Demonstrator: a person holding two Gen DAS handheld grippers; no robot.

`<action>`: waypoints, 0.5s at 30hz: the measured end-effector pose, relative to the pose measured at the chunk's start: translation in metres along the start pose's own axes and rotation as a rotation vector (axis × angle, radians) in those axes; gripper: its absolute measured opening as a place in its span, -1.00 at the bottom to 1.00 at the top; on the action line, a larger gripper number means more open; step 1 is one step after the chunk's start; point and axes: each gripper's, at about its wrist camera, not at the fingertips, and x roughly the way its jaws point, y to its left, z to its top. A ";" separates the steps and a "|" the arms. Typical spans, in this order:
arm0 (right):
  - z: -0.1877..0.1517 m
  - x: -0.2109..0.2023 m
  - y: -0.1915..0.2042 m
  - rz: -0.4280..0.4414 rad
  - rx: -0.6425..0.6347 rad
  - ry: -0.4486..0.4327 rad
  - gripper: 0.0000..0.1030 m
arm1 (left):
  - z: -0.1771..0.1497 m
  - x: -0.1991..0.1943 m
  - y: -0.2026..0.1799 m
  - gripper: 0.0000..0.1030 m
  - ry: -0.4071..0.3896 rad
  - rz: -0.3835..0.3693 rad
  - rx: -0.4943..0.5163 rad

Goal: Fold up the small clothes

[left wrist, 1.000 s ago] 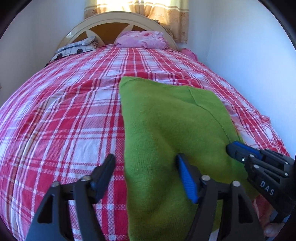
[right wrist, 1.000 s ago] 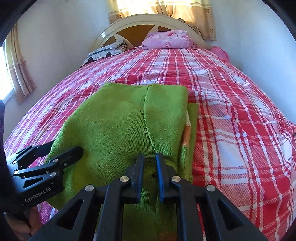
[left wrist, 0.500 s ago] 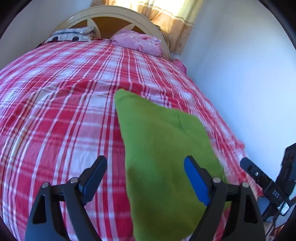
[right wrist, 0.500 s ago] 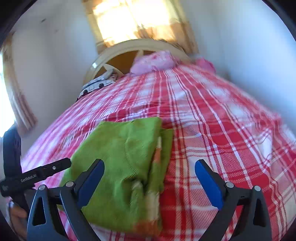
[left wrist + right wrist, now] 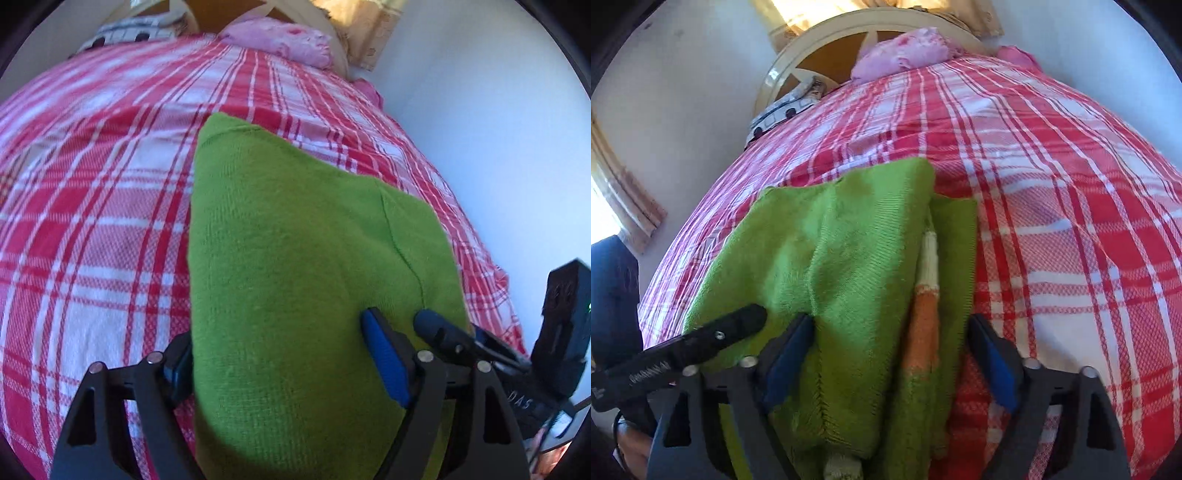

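A folded green knitted garment lies on the red plaid bed; in the right wrist view it shows an orange and white striped edge. My left gripper is open, its fingers straddling the garment's near left part, the left finger partly hidden behind the cloth. My right gripper is open, its fingers straddling the garment's near right edge. Each gripper's tip shows in the other's view: the right one and the left one.
The red and white plaid bedspread covers the bed. A pink pillow and a patterned pillow lie by the cream headboard. A white wall runs close along the bed's right side. A curtain hangs at left.
My right gripper opened from shut on the garment's fold, rose, then came back down over the near right edge. My left gripper stayed open and dropped lower over the cloth.
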 end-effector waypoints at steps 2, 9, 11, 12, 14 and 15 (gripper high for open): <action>-0.002 0.001 0.001 0.006 -0.012 -0.013 0.27 | -0.001 0.000 0.001 0.60 -0.013 -0.004 0.000; -0.007 -0.006 0.019 -0.039 -0.104 -0.067 -0.09 | -0.002 -0.006 0.002 0.39 -0.048 -0.005 -0.002; -0.008 -0.007 0.023 -0.057 -0.120 -0.086 -0.18 | -0.002 -0.008 0.001 0.30 -0.056 0.003 0.004; -0.009 -0.008 0.025 -0.072 -0.133 -0.094 -0.20 | -0.003 -0.009 -0.001 0.22 -0.061 0.012 0.010; -0.009 -0.010 0.032 -0.107 -0.162 -0.107 -0.28 | -0.004 -0.013 -0.007 0.05 -0.070 0.035 0.031; -0.010 -0.011 0.035 -0.119 -0.173 -0.111 -0.30 | -0.004 -0.015 -0.008 -0.09 -0.075 0.043 0.039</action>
